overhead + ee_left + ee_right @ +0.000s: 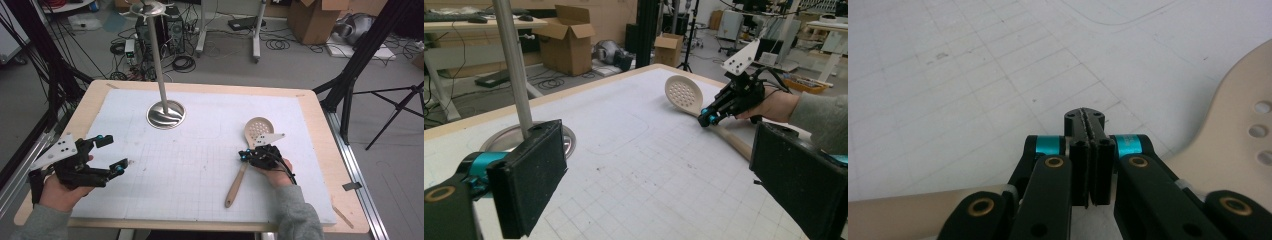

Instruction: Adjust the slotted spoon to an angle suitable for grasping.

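Right gripper view: the right gripper (1090, 150) is showing its two black jaws pressed flat together with nothing between them, their tips hovering just above the neck of the slotted spoon (1243, 125); the pale handle is passing beneath the linkage from lower left to the perforated bowl at right. In the high view the right gripper (243, 156) is sitting over the spoon's (245, 157) handle just below the bowl, the spoon lying flat on the white gridded mat (200, 170) toward the table's right side, bowl away from the person and handle end pointing back toward them.

Left gripper view: the left gripper (664, 175) is holding its jaws wide apart and empty, well clear of the spoon (684, 93); in the high view it (112, 155) is resting at the mat's left edge. The metal stand (165, 113), a disc base with an upright pole, is standing at the far centre of the mat.

Handling, as a judgement: the spoon appears light, rigid and smooth-surfaced, probably wood or plastic, and not fragile. The narrow neck or mid-handle is offering the best hold; the broad, thin bowl is likely to slip or pivot.
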The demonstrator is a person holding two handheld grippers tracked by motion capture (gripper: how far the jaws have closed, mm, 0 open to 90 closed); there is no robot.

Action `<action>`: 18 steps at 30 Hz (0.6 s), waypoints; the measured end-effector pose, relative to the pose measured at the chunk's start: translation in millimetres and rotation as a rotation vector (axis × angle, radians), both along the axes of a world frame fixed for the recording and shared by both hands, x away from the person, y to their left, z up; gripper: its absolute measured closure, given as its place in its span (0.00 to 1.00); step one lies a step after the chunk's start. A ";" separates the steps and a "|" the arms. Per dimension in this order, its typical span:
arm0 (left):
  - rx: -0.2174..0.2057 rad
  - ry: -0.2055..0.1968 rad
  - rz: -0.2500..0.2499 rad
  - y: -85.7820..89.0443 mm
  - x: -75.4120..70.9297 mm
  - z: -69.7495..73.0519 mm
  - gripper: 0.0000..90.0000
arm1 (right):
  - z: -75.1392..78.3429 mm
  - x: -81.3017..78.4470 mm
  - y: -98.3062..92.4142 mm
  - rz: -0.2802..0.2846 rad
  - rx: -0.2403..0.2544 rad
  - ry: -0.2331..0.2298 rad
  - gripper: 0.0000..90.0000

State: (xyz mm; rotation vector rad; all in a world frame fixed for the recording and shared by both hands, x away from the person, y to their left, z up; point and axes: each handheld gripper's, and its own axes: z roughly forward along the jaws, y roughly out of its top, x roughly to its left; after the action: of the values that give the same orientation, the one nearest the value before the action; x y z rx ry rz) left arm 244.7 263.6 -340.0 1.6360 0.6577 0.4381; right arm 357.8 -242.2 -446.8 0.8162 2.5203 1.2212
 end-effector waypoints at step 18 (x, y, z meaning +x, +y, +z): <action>-0.013 -0.007 -0.003 0.0 4.9 2.2 0.09 | 21.1 -57.1 -9.4 0.141 0.058 -0.043 0.99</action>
State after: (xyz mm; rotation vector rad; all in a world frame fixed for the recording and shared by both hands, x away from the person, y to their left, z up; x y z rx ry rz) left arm 249.6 263.5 -337.8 1.6219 0.6515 0.4369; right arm 300.7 -251.6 -425.6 0.6263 2.5559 1.3456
